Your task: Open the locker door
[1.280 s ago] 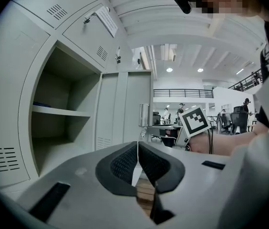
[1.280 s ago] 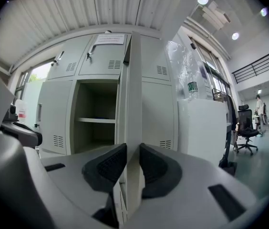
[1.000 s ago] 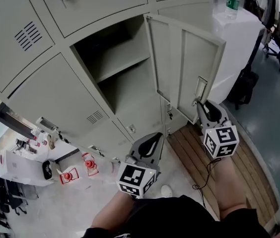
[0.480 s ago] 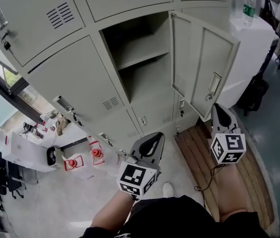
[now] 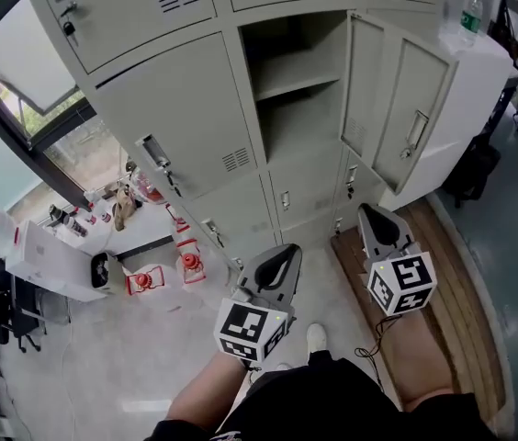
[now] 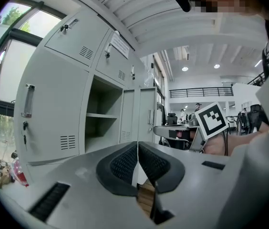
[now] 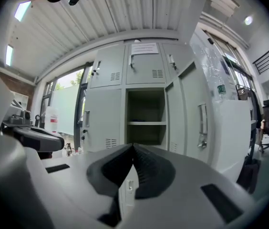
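Note:
The grey locker door (image 5: 406,118) stands swung open to the right, its handle (image 5: 415,134) free. The open compartment (image 5: 300,99) shows one shelf and nothing on it. My right gripper (image 5: 374,219) hangs below the door, well apart from it, shut on nothing. In the right gripper view its jaws (image 7: 133,147) meet tip to tip, with the compartment (image 7: 146,116) and the door (image 7: 196,118) straight ahead. My left gripper (image 5: 282,257) sits low in front of the lockers, also shut and empty. Its tips (image 6: 138,144) point at the compartment (image 6: 101,123).
A wooden platform (image 5: 443,283) lies on the floor under the right gripper. A white cabinet (image 5: 479,72) with a water bottle (image 5: 470,12) stands right of the door, with a black bag (image 5: 475,168) beside it. Red items (image 5: 144,281) and clutter lie on the floor at left.
My right gripper has drawn down and away from the door handle and its jaws have closed. The door stays open. The left gripper has barely moved.

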`<state>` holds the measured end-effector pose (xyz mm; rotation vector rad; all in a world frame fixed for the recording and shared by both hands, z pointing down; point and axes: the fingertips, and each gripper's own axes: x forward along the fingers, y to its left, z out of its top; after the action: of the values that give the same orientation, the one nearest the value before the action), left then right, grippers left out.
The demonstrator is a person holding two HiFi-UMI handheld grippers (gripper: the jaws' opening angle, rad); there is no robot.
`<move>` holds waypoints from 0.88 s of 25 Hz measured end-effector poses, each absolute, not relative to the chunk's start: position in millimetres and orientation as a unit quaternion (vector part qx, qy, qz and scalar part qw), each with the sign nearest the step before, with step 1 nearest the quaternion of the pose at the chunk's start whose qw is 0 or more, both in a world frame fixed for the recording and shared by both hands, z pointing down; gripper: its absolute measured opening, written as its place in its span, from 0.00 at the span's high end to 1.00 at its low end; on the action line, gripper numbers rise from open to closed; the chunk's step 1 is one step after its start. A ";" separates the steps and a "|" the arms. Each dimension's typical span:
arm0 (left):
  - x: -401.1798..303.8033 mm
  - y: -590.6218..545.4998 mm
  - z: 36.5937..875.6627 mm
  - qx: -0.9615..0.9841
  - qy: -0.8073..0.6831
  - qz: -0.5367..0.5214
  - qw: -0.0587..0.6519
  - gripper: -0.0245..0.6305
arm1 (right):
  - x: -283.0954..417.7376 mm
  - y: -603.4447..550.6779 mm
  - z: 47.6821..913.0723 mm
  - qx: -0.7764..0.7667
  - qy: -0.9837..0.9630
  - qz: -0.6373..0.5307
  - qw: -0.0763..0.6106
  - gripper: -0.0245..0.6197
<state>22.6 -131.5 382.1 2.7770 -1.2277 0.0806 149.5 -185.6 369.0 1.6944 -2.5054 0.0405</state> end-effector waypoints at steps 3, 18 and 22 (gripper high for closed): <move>4.4 -109.8 385.7 0.911 -0.407 0.025 0.056 0.93 | 118.1 -159.4 373.8 0.541 -0.838 0.020 0.061 0.88; -46.1 -35.3 407.9 0.905 -0.419 0.021 0.072 0.93 | 45.9 -61.6 398.1 0.509 -0.857 0.042 0.068 0.88; -45.1 -24.7 407.3 0.906 -0.416 0.019 0.071 0.93 | 42.9 -44.6 400.2 0.507 -0.858 0.043 0.068 0.88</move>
<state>-45.1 -24.7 407.3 2.7253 -1.2518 0.0573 42.9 -44.6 400.2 1.5280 -2.5847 0.1293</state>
